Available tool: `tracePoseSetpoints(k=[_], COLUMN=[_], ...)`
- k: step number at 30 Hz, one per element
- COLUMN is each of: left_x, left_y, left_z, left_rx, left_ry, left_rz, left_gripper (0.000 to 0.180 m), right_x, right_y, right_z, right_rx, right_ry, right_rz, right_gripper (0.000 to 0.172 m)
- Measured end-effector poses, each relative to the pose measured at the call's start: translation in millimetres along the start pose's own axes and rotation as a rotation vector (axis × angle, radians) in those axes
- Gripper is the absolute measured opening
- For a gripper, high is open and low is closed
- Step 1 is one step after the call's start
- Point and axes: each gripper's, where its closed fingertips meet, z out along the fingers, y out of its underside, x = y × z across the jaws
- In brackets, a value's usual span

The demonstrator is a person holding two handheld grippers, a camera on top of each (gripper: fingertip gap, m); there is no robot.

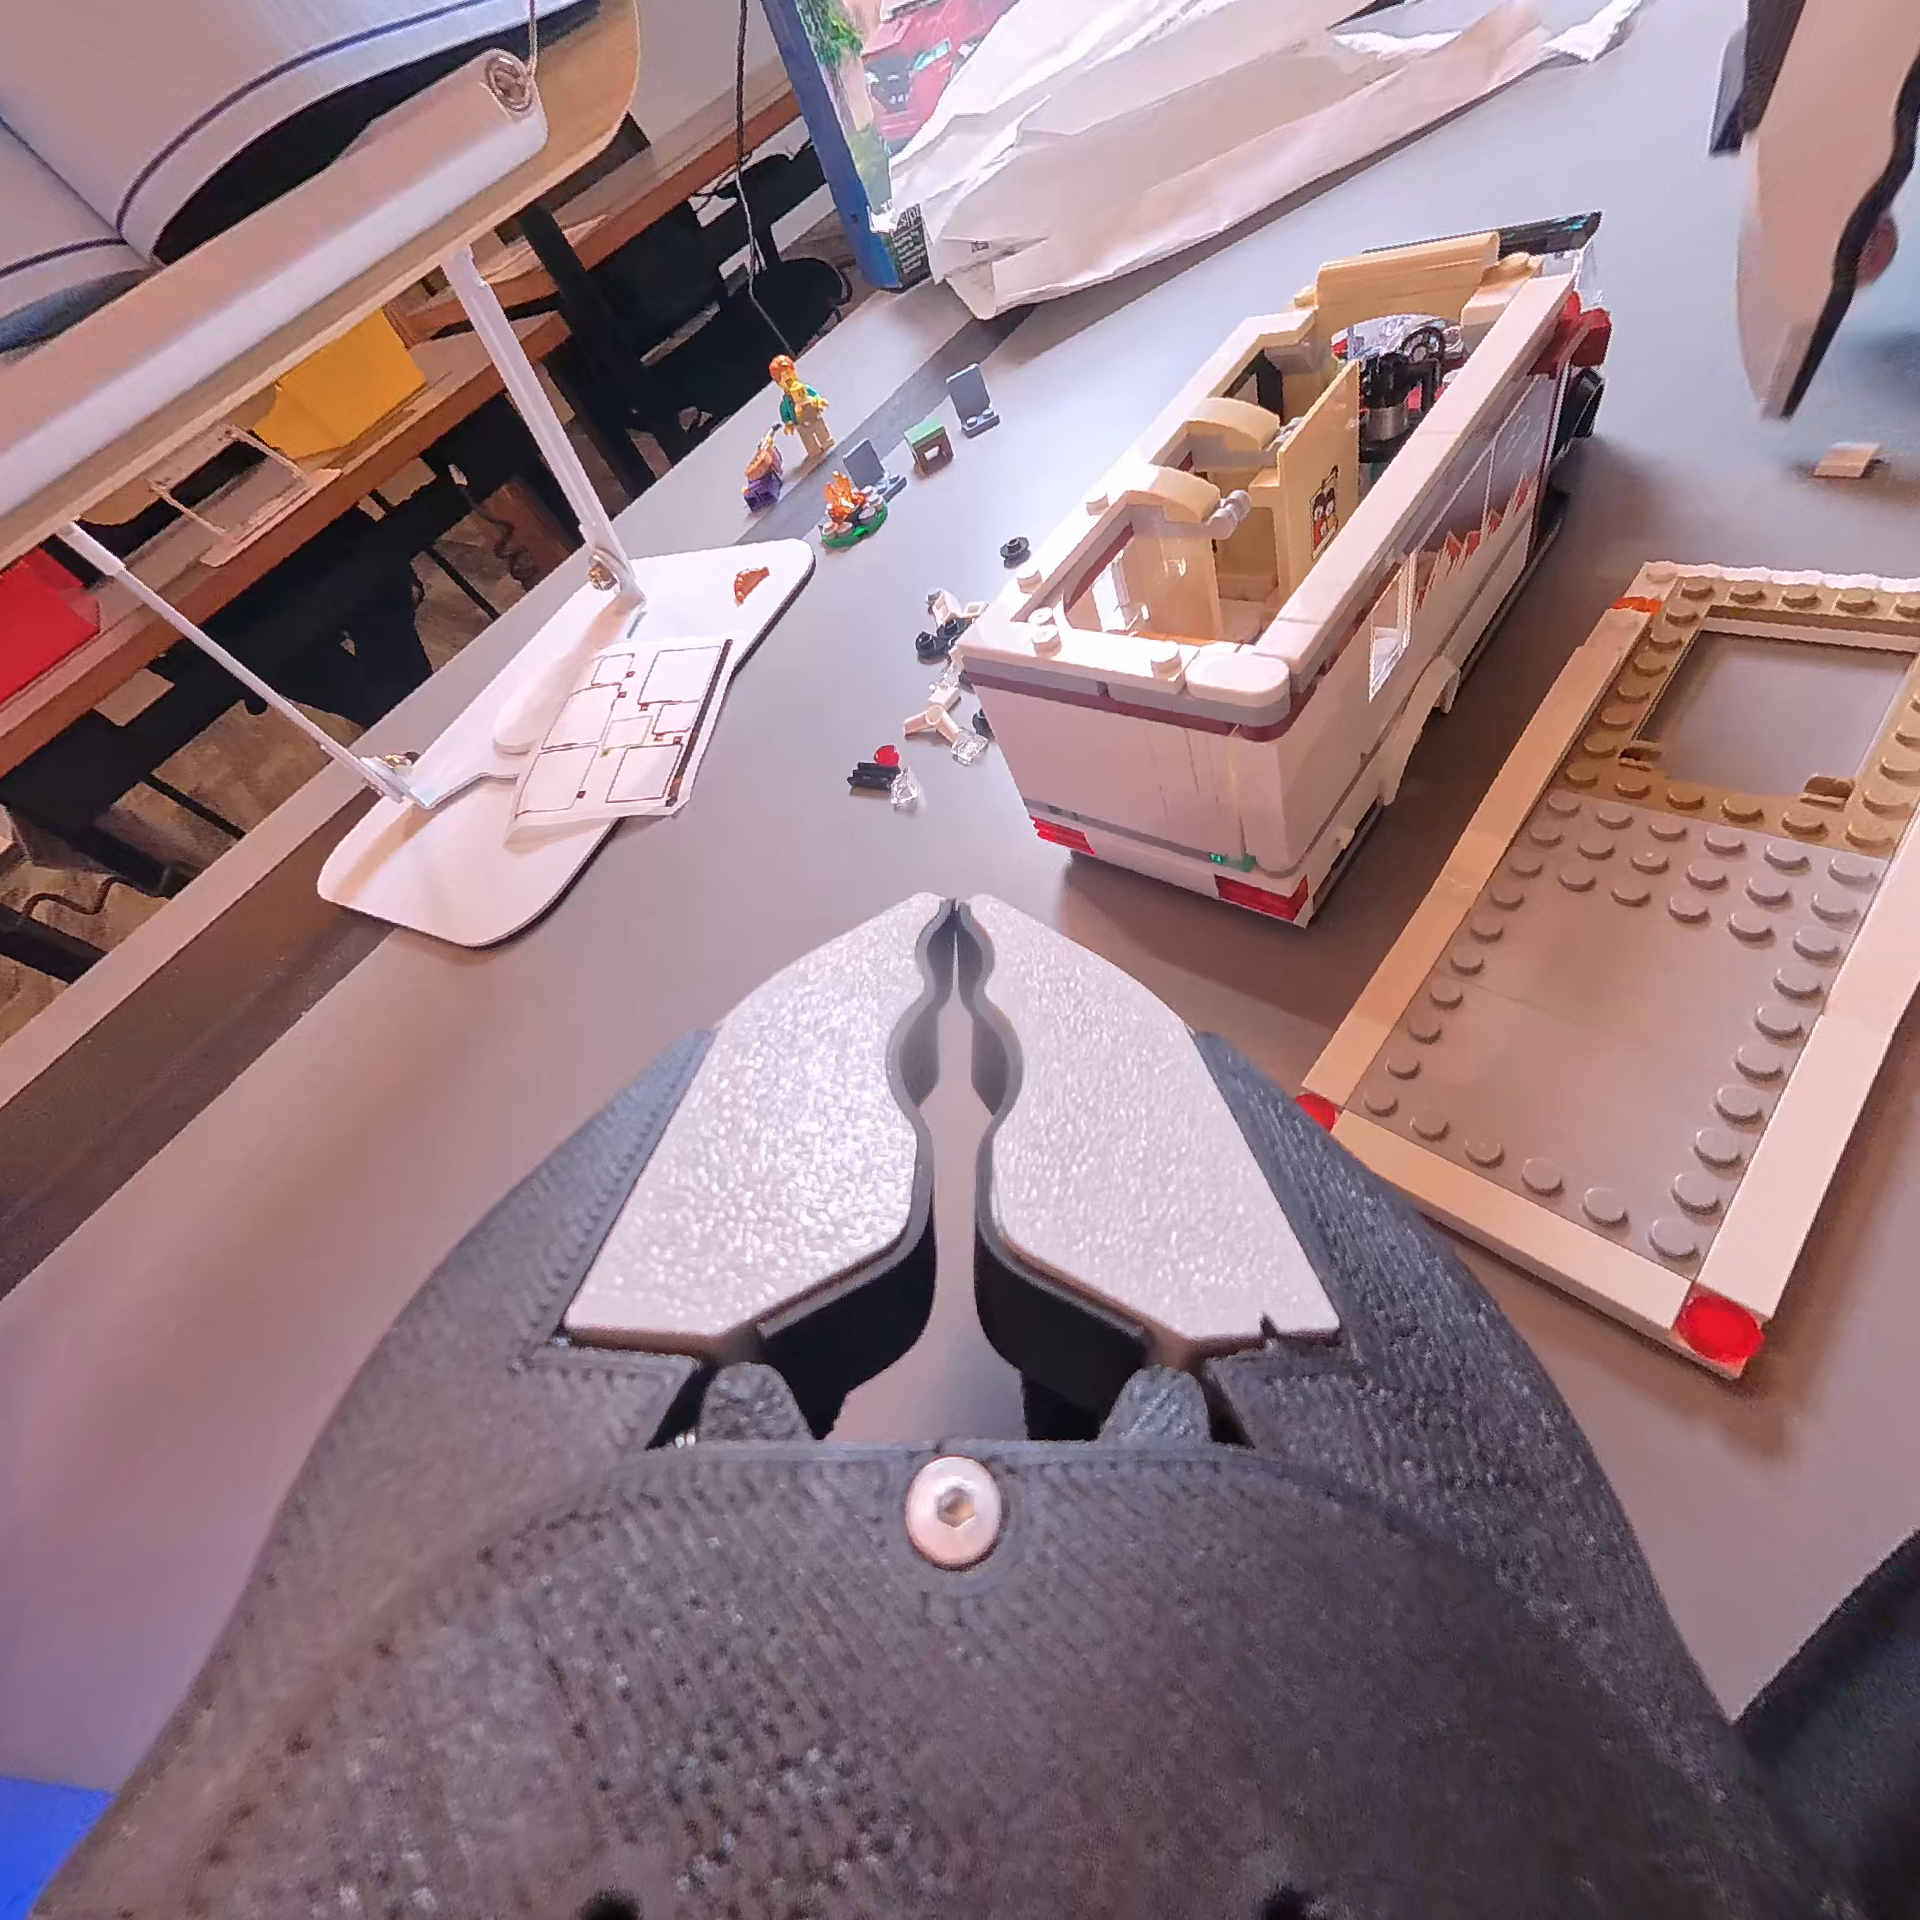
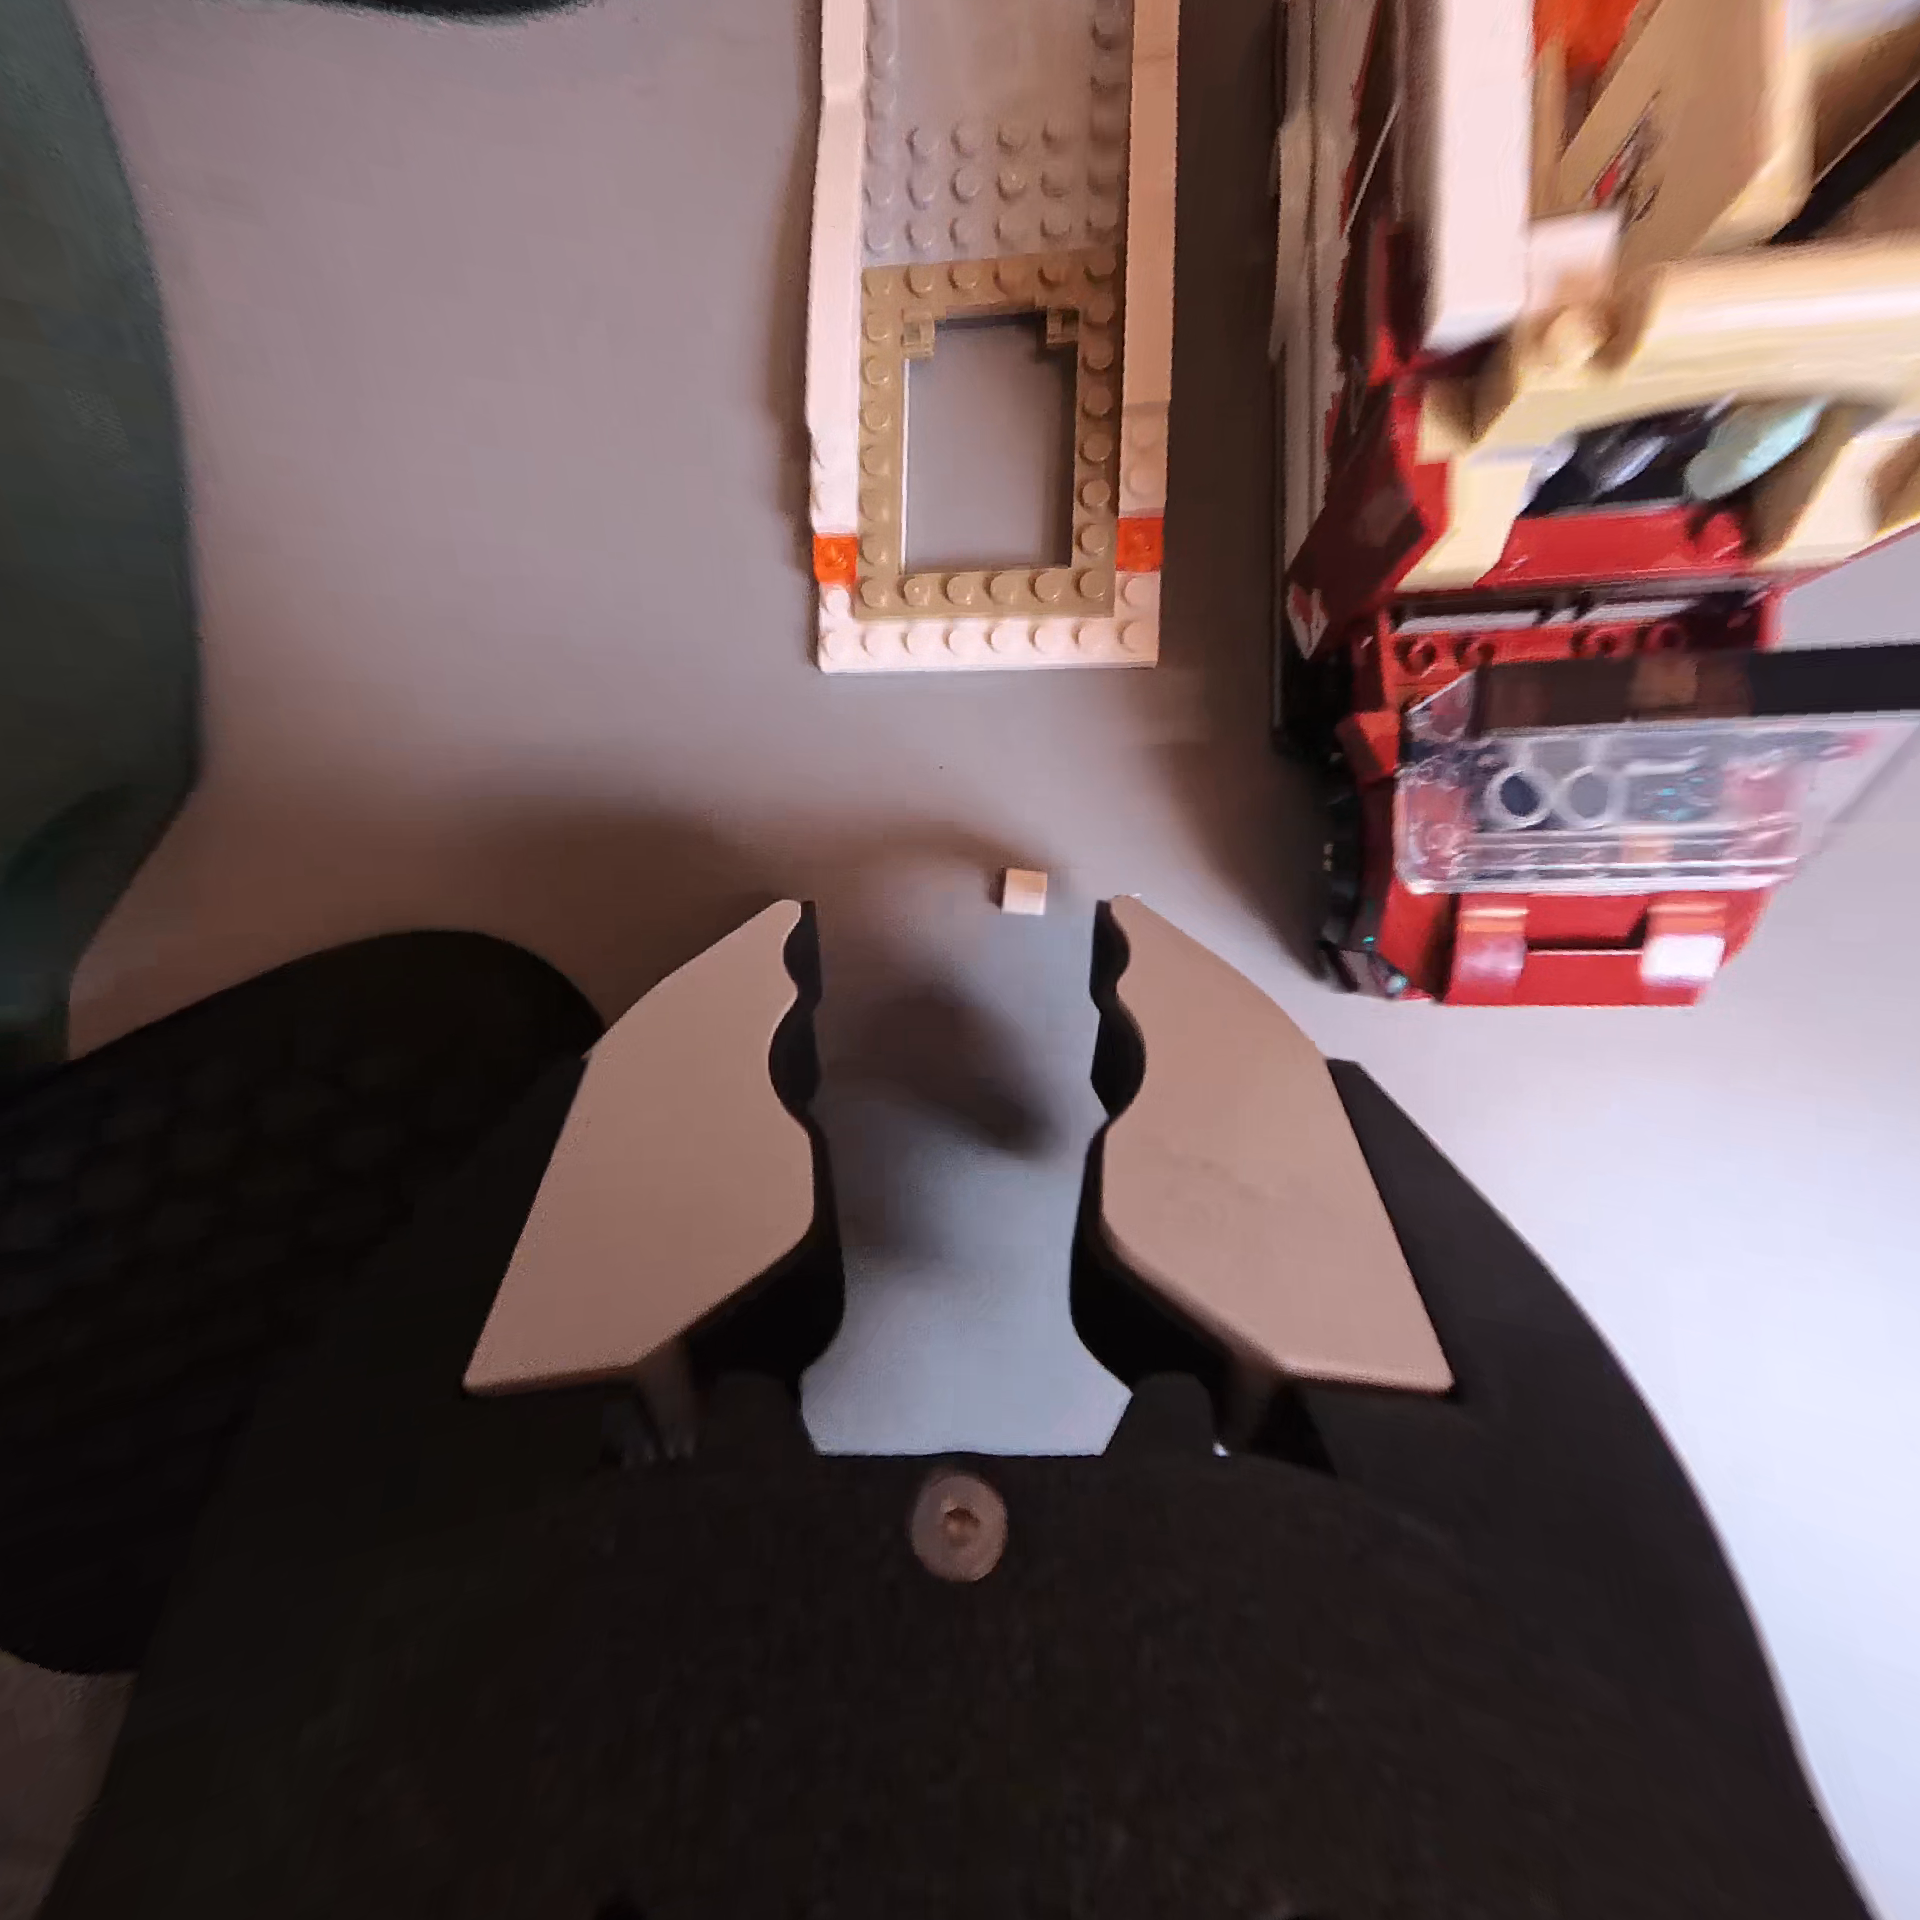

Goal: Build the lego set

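Black printed housing fills the foreground of each wrist view, with pale grey finger plates ahead of it. On the right gripper (image 2: 954, 914) the jaws are seen standing wide apart, with nothing between them but bare grey tabletop (image 2: 416, 520). A small tan square brick piece (image 2: 1025, 894) lies on that tabletop just beyond the fingertips, set toward the right-hand finger (image 2: 1226, 1143) rather than midway, and is touched by neither. No long axis can be read from so small and square a piece. Farther out along the same line a flat white-edged studded roof plate with a tan window frame (image 2: 987, 416) is laid, its long side running away from the fingers. To the right a red-and-white toy brick camper van (image 2: 1558, 831) is seen, blurred.

On the left gripper (image 1: 957, 912) the fingertips are pressed together with nothing between them. It is held over open tabletop, well apart from the small tan piece (image 1: 1847, 457), to which the right gripper is by far the nearer. Loose small black, clear and red brick parts (image 1: 883, 774) are scattered ahead of it, beside the van.
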Motion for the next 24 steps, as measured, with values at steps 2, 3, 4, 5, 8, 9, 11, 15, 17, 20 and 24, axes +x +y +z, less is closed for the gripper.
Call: tracePoseSetpoints(k=[2, 3, 4, 5, 8, 9, 11, 15, 17, 20, 24], left_x=[0.1, 0.1, 0.1, 0.2, 0.4, 0.1, -0.3, -0.7, -0.3, 0.7, 1.8], left_y=[0.1, 0.1, 0.1, -0.1, -0.2, -0.2, 0.3, 0.8, 0.4, 0.5, 0.7], left_z=[0.2, 0.4, 0.5, 0.7, 0.8, 0.6, 0.2, -0.5, -0.5, -0.3, -0.1], left_rx=[-0.001, -0.001, -0.001, 0.0, 0.002, 0.003, 0.003, 0.006, 0.008, 0.008, 0.006], left_ry=[0.0, 0.0, 0.0, 0.001, 0.004, 0.004, 0.004, 0.008, 0.013, 0.018, 0.021], left_rz=[0.003, 0.004, 0.006, 0.008, 0.011, 0.012, 0.014, 0.021, 0.022, 0.03, 0.038], left_gripper=[0.0, 0.0, 0.0, 0.0, 0.0, 0.0, 0.0, 0.0, 0.0, 0.0, 0.0], right_x=[10.2, 24.5, 45.1, 68.3, 138.9, 154.3, 176.3, 201.4, 204.7, 208.1, 209.1], right_y=[-25.9, -41.9, -56.7, -67.8, -82.4, -83.1, -82.7, -75.6, -76.0, -75.7, -78.7], right_z=[-25.2, -41.3, -57.4, -70.5, -74.2, -62.8, -34.2, 9.3, 19.4, 27.8, 33.9], right_rx=[0.13, 0.205, 0.272, 0.315, 0.302, 0.269, 0.206, 0.081, 0.057, 0.013, -0.019], right_ry=[0.036, 0.093, 0.174, 0.251, 0.388, 0.371, 0.322, 0.275, 0.239, 0.2, 0.144], right_rz=[-0.019, -0.03, -0.039, -0.041, -0.019, -0.023, -0.036, -0.064, -0.062, -0.063, -0.051], right_gripper=[0.042, 0.035, 0.028, 0.021, 0.016, 0.015, 0.013, 0.013, 0.013, 0.016, 0.017])
